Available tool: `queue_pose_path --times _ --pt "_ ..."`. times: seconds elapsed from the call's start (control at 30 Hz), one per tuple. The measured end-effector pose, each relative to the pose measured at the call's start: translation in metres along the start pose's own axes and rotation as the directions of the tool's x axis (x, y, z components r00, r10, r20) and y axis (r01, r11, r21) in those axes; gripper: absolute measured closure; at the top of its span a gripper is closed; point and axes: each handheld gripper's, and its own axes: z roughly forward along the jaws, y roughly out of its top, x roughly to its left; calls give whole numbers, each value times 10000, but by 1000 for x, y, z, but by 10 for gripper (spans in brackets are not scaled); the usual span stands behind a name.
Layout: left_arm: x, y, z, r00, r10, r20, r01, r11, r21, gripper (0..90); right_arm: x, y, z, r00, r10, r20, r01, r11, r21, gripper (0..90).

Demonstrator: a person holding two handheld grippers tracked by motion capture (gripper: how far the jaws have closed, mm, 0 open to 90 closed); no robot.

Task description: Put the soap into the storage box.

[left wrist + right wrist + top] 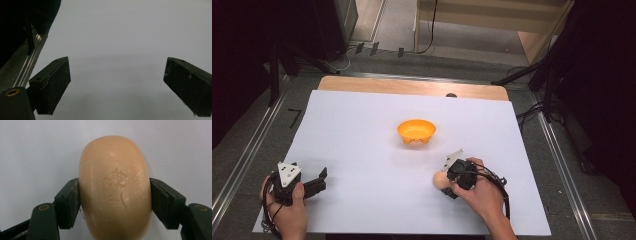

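Observation:
A tan oval bar of soap (pixel 115 187) with a stamped mark fills the right gripper view, and both black pads press against its sides. From above, the soap (pixel 440 180) pokes out to the left of my right gripper (pixel 447 184), low over the white sheet at the front right. An orange bowl (pixel 416 131) stands near the middle of the sheet, beyond that gripper. My left gripper (pixel 320 181) rests at the front left; its jaws stand wide apart over bare white sheet, with my left gripper (pixel 116 87) holding nothing.
The white sheet (pixel 362 150) covers a wooden table (pixel 412 86). Metal rails (pixel 242 160) run along both sides of the table. Black stands and cables lie on the floor beyond the far edge.

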Motion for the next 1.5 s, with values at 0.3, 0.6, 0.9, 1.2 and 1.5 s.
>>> queue_pose_path --times 0.3,0.6,0.9,1.2,1.5 --pt "0 0 0 10000 -17 -7 17 10000 39 77 0 1 1 10000 45 39 -45 10000 47 304" --pt "0 0 0 10000 -74 20 74 10000 11 77 0 3 1 10000 25 57 -27 9997 226 302" --pt "1 0 0 10000 -78 31 78 10000 40 76 -1 4 1 10000 82 3 -82 9995 292 321" --pt "1 0 0 10000 -77 42 77 10000 41 76 -2 7 -6 9988 -254 -422 257 9996 80 323" --pt "1 0 0 10000 -84 51 84 10000 49 76 -12 24 -24 9973 -633 -367 632 9980 -48 323"
